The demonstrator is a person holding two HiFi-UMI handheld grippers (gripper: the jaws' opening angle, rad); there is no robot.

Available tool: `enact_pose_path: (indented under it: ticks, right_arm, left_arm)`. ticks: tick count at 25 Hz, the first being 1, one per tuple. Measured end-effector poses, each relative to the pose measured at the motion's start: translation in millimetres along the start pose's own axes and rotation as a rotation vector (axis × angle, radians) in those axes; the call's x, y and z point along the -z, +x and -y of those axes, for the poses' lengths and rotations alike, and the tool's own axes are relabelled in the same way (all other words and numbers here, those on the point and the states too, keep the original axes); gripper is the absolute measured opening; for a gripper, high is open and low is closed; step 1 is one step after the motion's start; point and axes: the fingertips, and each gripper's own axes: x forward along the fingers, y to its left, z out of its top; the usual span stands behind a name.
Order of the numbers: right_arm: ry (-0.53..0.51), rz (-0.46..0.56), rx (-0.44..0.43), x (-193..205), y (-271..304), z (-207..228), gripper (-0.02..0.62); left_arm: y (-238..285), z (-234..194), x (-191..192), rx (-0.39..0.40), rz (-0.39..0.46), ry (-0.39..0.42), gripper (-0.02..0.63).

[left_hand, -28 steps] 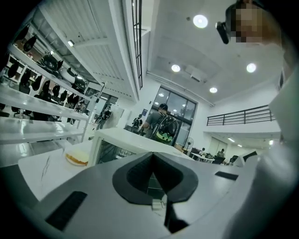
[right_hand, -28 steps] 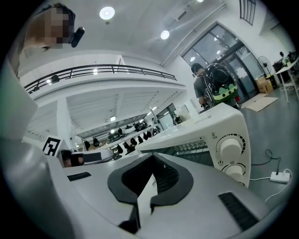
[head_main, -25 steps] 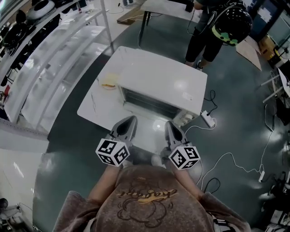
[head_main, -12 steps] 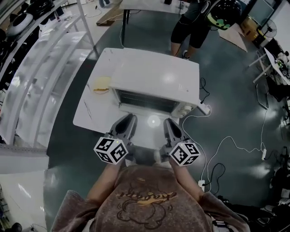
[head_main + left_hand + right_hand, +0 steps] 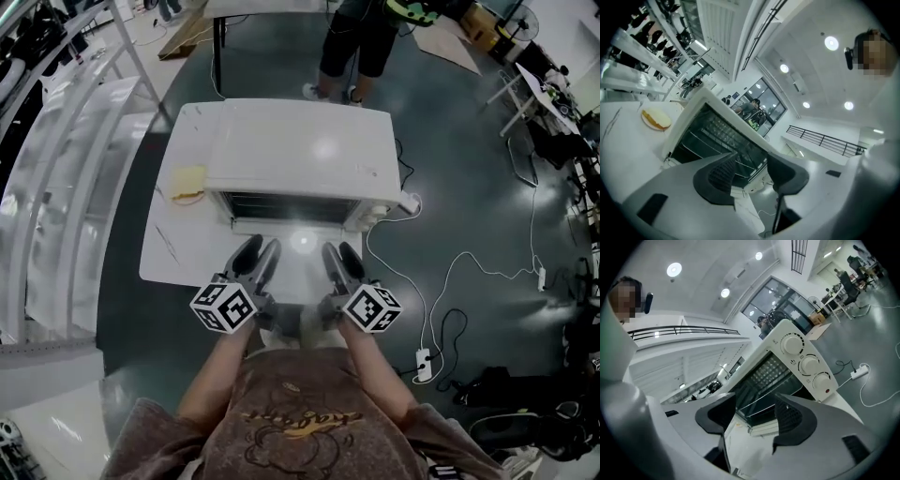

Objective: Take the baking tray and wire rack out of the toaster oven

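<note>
A boxy white toaster oven (image 5: 300,155) at centre frame holds a thin metal wire rack (image 5: 712,129). The left gripper (image 5: 260,251) and right gripper (image 5: 339,253) have just been opening, jaws wide, nothing between them.

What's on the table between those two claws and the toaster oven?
Head view: only bare table between toaster oven and the left gripper and right gripper, whose empty jaws have just been opening.

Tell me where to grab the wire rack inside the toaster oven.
Pinch the wire rack by its front bar, coming straight in from the toaster oven's front, which faces you. It appears to lie level across the cavity, so only that near edge is offered. I can't tell whether glass covers it.
</note>
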Motion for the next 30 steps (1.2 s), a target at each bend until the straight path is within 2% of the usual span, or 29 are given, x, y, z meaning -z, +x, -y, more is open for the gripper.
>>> enact_pose_path:
  ticks: [5,13,20,30]
  right_arm:
    - [0.130,0.012,0.037,15.3,17.6,31.3,0.230]
    - [0.194,0.029,0.086,24.9,58.4,60.7,0.229]
    - [0.238,0.020,0.131,32.4,80.8,88.9,0.229]
    - [0.240,-0.021,0.164,36.9,110.1,107.4,0.208]
  left_arm:
    - [20.5,-29.0,16.8,-0.033,0.036,-0.141,0.199]
    - [52.6,-82.0,36.4,-0.103,0.061,-0.297,0.199]
    - [78.8,-114.3,51.8,-0.161,0.066,-0.376,0.198]
    - [104.8,-143.4,57.4,-0.199,0.072,-0.466,0.193]
